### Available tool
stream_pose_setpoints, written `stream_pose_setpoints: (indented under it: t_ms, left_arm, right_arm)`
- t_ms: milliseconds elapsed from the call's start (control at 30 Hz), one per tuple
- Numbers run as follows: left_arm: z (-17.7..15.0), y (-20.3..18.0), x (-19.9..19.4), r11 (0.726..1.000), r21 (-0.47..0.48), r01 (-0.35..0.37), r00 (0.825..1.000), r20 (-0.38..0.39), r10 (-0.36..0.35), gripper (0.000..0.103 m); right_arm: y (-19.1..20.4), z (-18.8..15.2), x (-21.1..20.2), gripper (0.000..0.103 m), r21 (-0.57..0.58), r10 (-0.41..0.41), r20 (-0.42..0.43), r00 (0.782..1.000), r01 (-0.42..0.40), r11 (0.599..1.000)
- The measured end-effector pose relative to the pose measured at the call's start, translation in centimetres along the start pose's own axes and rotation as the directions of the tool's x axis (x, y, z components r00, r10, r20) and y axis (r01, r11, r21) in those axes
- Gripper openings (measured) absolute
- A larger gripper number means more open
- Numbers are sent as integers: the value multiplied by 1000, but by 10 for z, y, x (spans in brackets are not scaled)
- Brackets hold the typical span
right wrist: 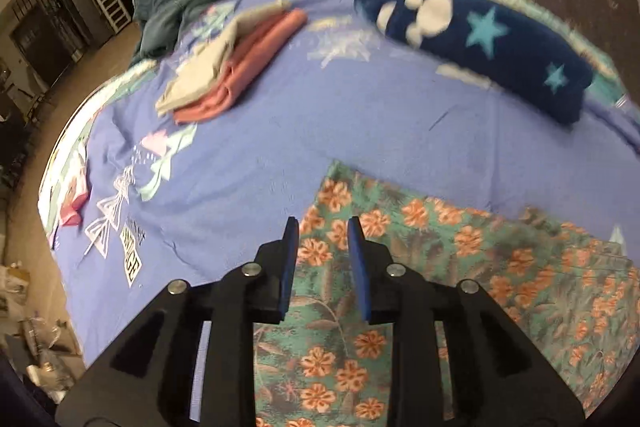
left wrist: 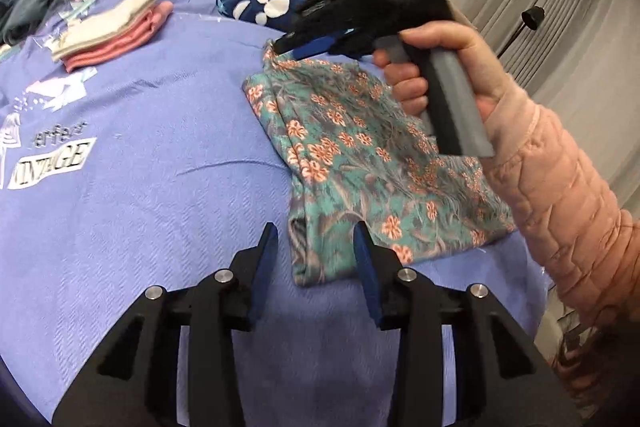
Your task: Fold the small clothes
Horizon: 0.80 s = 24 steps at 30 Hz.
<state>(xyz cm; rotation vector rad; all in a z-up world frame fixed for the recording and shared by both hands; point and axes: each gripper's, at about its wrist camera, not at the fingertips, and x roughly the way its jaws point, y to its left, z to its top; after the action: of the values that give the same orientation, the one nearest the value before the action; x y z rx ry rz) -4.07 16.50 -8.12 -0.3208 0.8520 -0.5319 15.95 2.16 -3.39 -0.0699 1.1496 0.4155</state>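
On the blue bedspread [left wrist: 160,163] the folded floral garment [left wrist: 360,155] lies flat, left gripper [left wrist: 316,247] and right gripper [right wrist: 323,239] both with jaws parted, gripping nothing, so a careless pinch could drag the fold open.

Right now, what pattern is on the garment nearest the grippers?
Teal with orange-pink flowers; the floral garment shows best in the left wrist view.

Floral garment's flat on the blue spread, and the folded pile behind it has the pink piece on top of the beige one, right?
Not quite: the beige piece lies on top of the pink one, as the right wrist view shows. The floral garment does lie flat on the blue spread.
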Motion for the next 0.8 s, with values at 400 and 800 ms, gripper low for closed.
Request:
stream_pose_setpoints:
  t_ms: [400,800]
  left_arm:
    - [-10,-1,-2,998,42,-37,999,-16,37,29]
    - [14,10,-4,998,7,-70,997,28,70,39]
  right_arm:
    - [-6,-33,-48,36,-73,25,174,984,-12,997]
    - [29,-210,-118,69,-327,-35,226,973,110,938]
